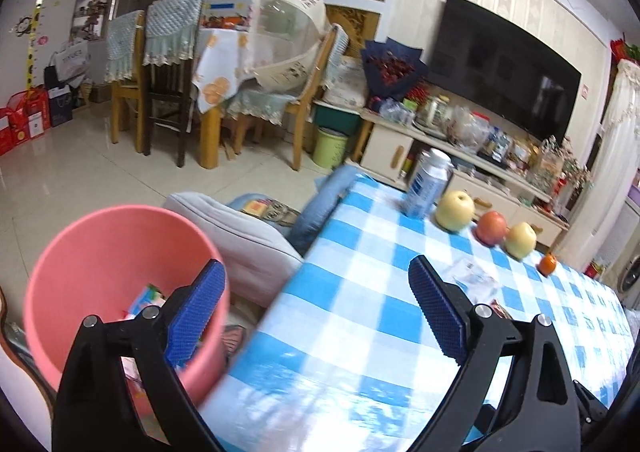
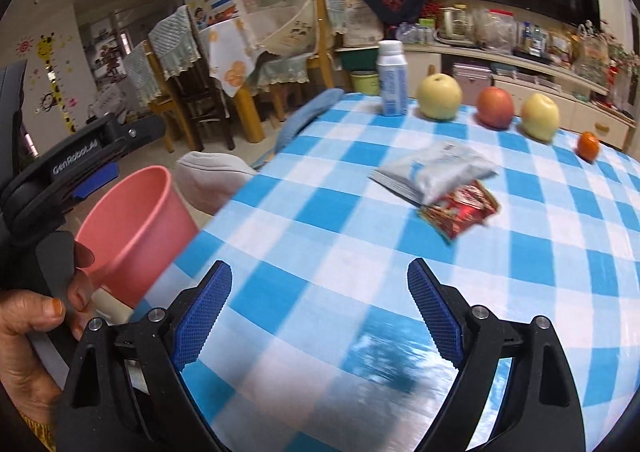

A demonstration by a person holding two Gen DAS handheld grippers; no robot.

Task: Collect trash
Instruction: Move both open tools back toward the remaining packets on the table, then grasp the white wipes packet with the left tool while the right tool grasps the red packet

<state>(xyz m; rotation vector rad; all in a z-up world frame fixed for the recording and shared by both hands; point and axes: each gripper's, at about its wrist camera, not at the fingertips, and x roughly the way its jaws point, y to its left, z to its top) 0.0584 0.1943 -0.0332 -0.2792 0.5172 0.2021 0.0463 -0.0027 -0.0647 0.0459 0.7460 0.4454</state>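
Far left, wooden chairs (image 1: 128,84) surround a cloth-covered dining table (image 1: 218,64) on a glossy pale tiled floor (image 1: 80,176). Far right, a dark television (image 1: 504,68) hangs above a cluttered low cabinet (image 1: 394,150).

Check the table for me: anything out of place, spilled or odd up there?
Two empty wrappers lie loose mid-table: a crumpled silver packet overlapping a red wrapper. They look like leftover trash beside the neat row of fruit. Nothing looks spilled; the bottle stands upright.
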